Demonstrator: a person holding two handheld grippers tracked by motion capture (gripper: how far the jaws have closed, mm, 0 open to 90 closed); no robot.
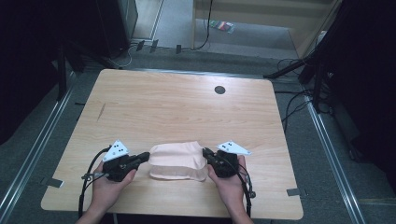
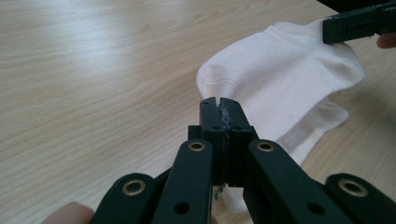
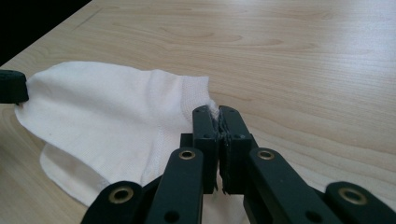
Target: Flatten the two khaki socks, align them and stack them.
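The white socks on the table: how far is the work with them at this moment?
Done: each claw has pinched an end of the upper white sock, the left claw at one end and the right claw at the other, both shut. In hand: that sock is held above a second sock on the wooden table. Left, probably: laying it flat or folding the pair.

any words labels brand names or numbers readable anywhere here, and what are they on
None can be read.
White sock: plain fabric, no print seen; a faint paler band near its cuff is too blurred to read as text.
Grey plates on the left gripper and right gripper: dark dots, no letters.
Wooden table: bare grain and a dark round hole cover, unmarked.
Coloured packet on the floor: too small to read.
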